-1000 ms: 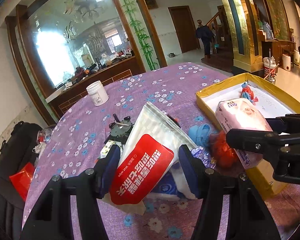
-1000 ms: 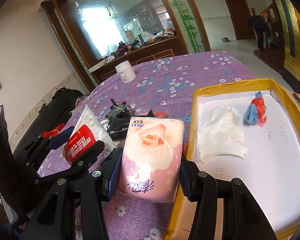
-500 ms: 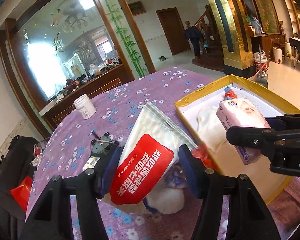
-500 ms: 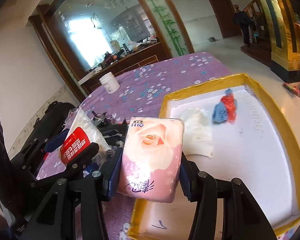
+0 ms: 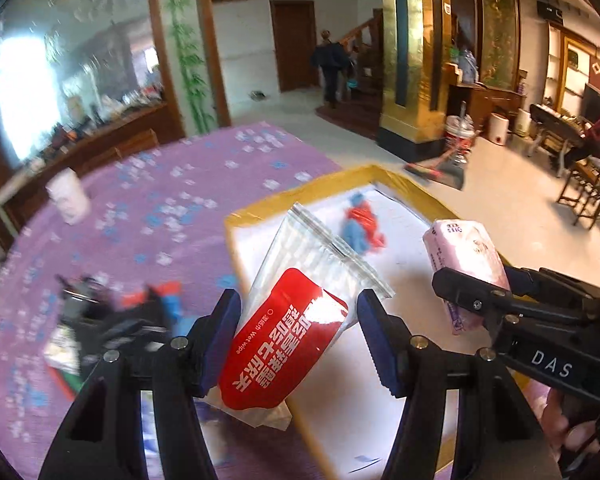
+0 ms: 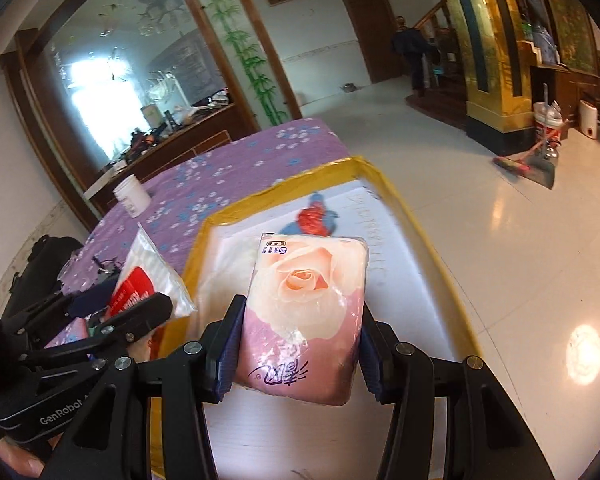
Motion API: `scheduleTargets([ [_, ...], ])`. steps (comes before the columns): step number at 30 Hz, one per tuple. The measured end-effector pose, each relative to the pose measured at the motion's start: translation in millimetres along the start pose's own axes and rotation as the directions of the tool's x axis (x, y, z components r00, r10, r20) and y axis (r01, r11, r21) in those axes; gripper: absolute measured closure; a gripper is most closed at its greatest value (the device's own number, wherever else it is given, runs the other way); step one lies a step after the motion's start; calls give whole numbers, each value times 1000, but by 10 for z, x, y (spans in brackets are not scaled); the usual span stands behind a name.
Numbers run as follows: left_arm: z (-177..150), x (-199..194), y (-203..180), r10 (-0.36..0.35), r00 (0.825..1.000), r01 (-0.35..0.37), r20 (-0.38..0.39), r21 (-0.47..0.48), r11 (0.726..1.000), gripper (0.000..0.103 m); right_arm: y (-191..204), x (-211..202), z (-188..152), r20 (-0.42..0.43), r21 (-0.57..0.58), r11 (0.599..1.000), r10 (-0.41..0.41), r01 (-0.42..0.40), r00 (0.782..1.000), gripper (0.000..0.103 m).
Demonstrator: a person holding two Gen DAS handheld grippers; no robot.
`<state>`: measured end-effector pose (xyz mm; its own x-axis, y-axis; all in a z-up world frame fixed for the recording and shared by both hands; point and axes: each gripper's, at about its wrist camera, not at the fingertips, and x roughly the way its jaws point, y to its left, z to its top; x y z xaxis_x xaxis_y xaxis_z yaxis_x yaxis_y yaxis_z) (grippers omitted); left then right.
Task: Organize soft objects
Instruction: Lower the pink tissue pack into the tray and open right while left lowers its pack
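My left gripper (image 5: 300, 340) is shut on a clear wet-wipe pack with a red label (image 5: 296, 320), held over the left edge of the yellow-rimmed white tray (image 5: 256, 210). My right gripper (image 6: 296, 352) is shut on a pink tissue pack with a rose print (image 6: 304, 312), held above the tray's white floor (image 6: 416, 312). A red and blue cloth bundle (image 5: 360, 228) lies at the tray's far end, also in the right wrist view as the bundle (image 6: 314, 216). The pink pack (image 5: 464, 260) and right gripper show at the right of the left wrist view.
The tray sits on a table with a purple flowered cloth (image 5: 172, 184). A white jar (image 5: 68, 196) stands at its far side. Dark tools and small soft items (image 5: 112, 316) lie blurred left of the tray. A person (image 6: 414, 52) stands far off; a broom (image 6: 528, 164) lies on the floor.
Both grippers have swung to the right with their packs, from over the purple cloth to over the tray. The clutter of items has slid to the left of the views.
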<state>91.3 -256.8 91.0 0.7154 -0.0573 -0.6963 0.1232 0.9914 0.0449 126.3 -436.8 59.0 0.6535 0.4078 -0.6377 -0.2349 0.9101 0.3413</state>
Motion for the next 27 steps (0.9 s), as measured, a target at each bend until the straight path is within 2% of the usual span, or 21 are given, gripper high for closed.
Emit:
scheduleTargets([
  [3,-25,212,-74,-37,998,36,-53,-18,999,43,-94,42,-11,-20,3,1000,-17,17,1000,48],
  [6,-76,266,-194,-24,999,25,-40,16,1000,43,-158,85,-43,-44,-3,1000,-25,25,999,48],
  [7,-85,296,-222,-45,997,45,-56,15,999,44,-176,94,-50,-47,-2,1000,-28,28,999,48],
  [9,-105,339,-234,-76,994,76,-74,2,997,50,-221,108,-51,-50,4,999,-33,34,998,48],
  [11,-128,354,-257,-70,995,71,-72,15,997,51,-239,146,-55,-56,0,999,-35,35,998,48],
  [19,-165,440,-217,-77,992,77,-96,-1,997,51,-213,270,-80,-86,2,999,-44,44,995,47],
  [27,-199,407,-178,-127,984,125,-123,-27,992,46,-176,293,-81,-106,12,999,-48,49,993,44],
])
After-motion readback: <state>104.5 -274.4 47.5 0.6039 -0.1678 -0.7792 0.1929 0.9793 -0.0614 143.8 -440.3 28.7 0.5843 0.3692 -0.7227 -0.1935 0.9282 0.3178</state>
